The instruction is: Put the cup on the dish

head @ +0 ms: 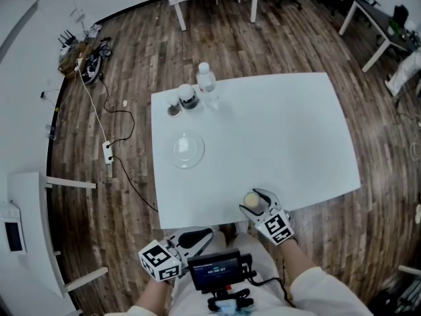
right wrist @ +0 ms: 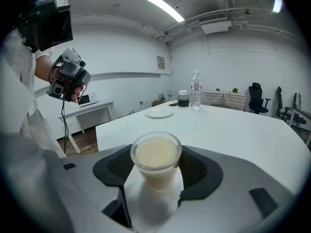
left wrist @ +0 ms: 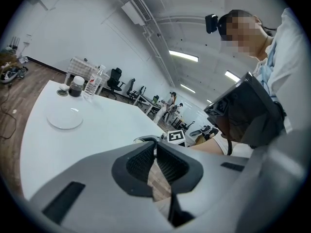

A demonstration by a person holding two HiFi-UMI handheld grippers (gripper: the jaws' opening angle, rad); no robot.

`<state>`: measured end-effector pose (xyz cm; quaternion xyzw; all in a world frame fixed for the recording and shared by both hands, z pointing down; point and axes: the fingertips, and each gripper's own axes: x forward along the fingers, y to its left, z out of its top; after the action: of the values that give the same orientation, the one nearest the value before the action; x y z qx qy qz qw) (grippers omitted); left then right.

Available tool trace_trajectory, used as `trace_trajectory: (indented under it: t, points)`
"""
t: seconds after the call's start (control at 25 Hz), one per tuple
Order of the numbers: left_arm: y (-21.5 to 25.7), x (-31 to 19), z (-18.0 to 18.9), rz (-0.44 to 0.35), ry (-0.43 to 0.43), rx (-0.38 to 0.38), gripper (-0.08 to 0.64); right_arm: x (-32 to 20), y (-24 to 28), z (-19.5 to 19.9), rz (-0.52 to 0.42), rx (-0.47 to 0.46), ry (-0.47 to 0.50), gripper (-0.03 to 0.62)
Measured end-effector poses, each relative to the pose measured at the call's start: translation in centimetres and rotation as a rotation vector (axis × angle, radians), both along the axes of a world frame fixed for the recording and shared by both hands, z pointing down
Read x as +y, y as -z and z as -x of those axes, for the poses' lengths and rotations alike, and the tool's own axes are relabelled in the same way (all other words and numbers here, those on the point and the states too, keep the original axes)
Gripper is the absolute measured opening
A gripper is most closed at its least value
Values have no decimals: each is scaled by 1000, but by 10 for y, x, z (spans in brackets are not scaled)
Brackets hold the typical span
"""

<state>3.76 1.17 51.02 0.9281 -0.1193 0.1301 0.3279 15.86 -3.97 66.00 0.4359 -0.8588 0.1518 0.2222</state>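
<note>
A clear cup (right wrist: 156, 161) of creamy liquid stands at the near edge of the white table (head: 283, 130), between the jaws of my right gripper (right wrist: 156, 171). The pads rest against both sides of the cup. From the head view, the cup (head: 250, 200) and right gripper (head: 255, 203) sit near the table's front edge. The clear glass dish (head: 187, 149) lies far off toward the table's left side, and it also appears as the dish (right wrist: 159, 113) and the dish (left wrist: 64, 117). My left gripper (left wrist: 155, 154) is shut and empty, held off the table near my body (head: 207, 234).
At the table's far left corner stand a water bottle (head: 206, 81), a dark jar (head: 188, 96) and a small round lid (head: 173, 109). Cables and a power strip (head: 107, 151) lie on the wooden floor left of the table.
</note>
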Motion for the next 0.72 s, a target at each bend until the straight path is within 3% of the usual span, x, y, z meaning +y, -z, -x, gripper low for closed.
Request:
trace_trajectory:
  t: [0.72]
  points:
    - [-6,0,1,14,10,-7,18,-5,-4,2,9,45,39,279]
